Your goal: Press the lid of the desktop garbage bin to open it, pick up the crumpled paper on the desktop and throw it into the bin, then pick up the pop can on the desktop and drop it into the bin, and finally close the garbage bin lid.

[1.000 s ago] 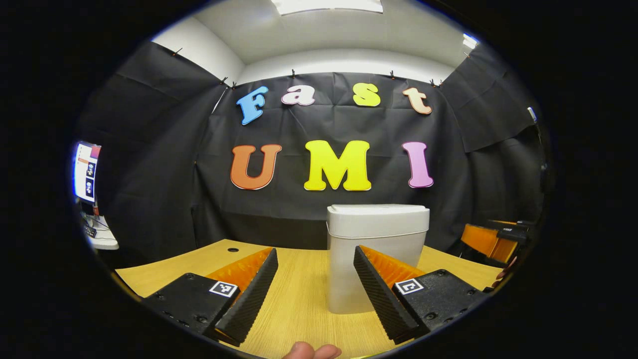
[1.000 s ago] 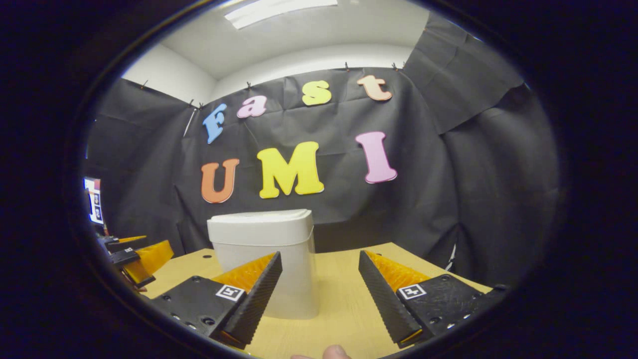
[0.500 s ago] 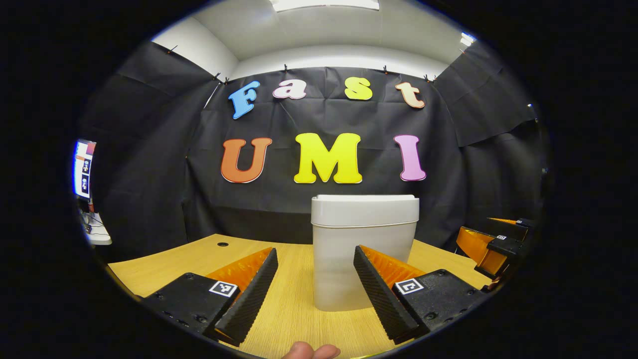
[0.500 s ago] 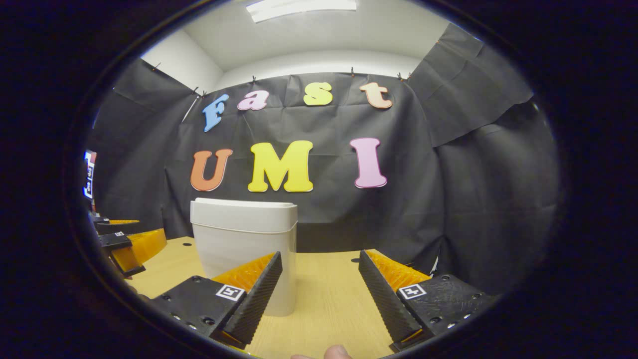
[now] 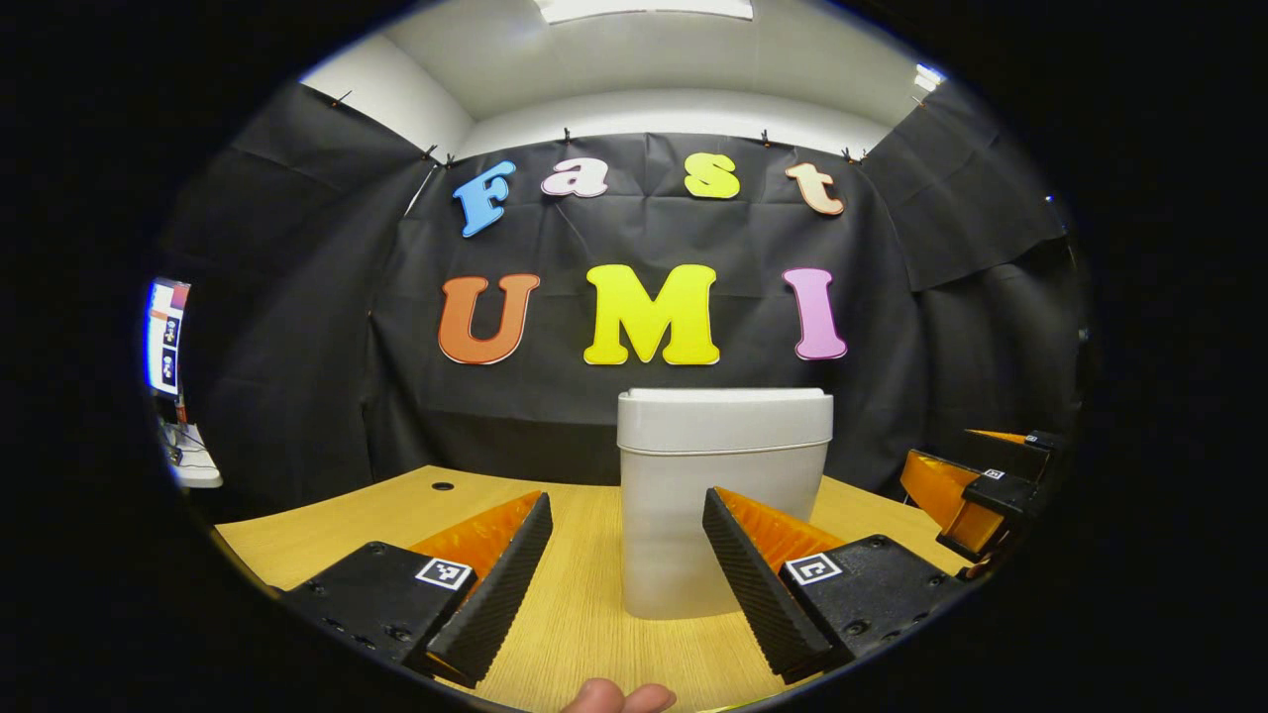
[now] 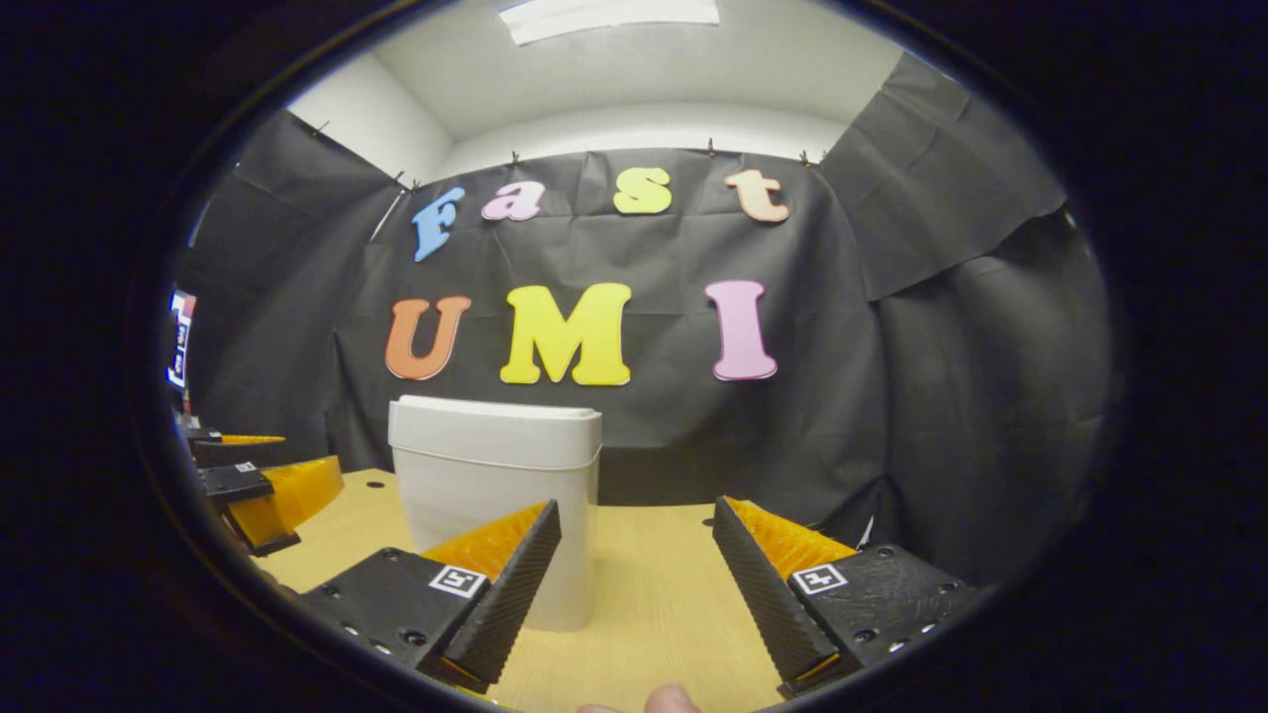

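Garbage bin stands upright on the wooden desk, lid down and shut, so its contents cannot be seen. Bin is pale grey-white plastic, body tapering a little toward the base, with a wider flat-topped lid overhanging the body. It sits toward the far side of the desk, in front of the black cloth wall.

Left gripper is held low over the near edge of the desk, pointing level at the bin, fingers spread wide with nothing between them. The bin is ahead of it, apart from the fingertips, lined up with the gap and slightly to its right. A fingertip of the holding hand shows at the bottom edge.

Right gripper is also low and level, jaws wide apart and empty. In the right gripper view the bin is ahead and to its left, partly behind its left finger, not touching. Bare desk lies in the gap.

Each gripper shows at the side of the other's view: right one at far right in the left gripper view, left one at far left in the right gripper view, both flanking the bin.
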`<state>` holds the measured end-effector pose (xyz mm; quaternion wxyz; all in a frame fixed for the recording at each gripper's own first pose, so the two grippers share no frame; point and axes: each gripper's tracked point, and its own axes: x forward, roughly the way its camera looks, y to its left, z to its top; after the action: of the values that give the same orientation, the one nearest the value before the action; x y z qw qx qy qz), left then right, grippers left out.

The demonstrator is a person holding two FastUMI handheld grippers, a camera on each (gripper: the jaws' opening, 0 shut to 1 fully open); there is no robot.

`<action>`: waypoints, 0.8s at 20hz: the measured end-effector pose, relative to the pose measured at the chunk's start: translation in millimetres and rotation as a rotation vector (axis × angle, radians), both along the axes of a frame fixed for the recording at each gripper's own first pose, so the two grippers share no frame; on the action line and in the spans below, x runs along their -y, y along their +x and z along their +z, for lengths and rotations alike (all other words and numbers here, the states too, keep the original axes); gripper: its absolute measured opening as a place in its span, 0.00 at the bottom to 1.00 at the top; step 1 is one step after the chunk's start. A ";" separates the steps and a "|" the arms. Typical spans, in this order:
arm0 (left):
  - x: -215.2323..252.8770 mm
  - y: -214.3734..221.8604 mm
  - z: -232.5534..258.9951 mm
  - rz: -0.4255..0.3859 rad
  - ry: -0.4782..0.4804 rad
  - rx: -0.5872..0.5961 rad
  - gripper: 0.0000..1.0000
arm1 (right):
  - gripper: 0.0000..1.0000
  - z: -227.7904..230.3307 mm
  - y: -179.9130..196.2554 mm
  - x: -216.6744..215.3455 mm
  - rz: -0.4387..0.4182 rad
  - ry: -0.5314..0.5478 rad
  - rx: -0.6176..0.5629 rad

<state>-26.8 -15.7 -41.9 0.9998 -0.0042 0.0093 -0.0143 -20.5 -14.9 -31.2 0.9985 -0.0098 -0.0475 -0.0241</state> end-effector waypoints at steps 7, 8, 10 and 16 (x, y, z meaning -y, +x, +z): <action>0.1 -3.4 3.3 -0.002 0.004 0.007 0.99 | 0.95 2.7 -3.8 -1.5 -0.009 -0.013 0.007; 0.2 -4.7 3.3 -0.005 0.006 0.008 0.99 | 0.93 2.3 -4.5 -1.3 -0.011 -0.013 0.005; 0.0 -4.6 3.1 -0.008 0.008 0.009 0.98 | 0.95 2.2 -5.6 -2.6 -0.011 -0.012 0.004; -0.3 -4.6 2.8 -0.016 0.007 0.011 0.98 | 0.95 1.8 -7.8 -2.9 -0.020 -0.016 0.001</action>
<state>-31.4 -15.4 -39.1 0.9997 -0.0006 0.0037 -0.0224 -28.3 -11.9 -29.4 0.9981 -0.0185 -0.0480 -0.0335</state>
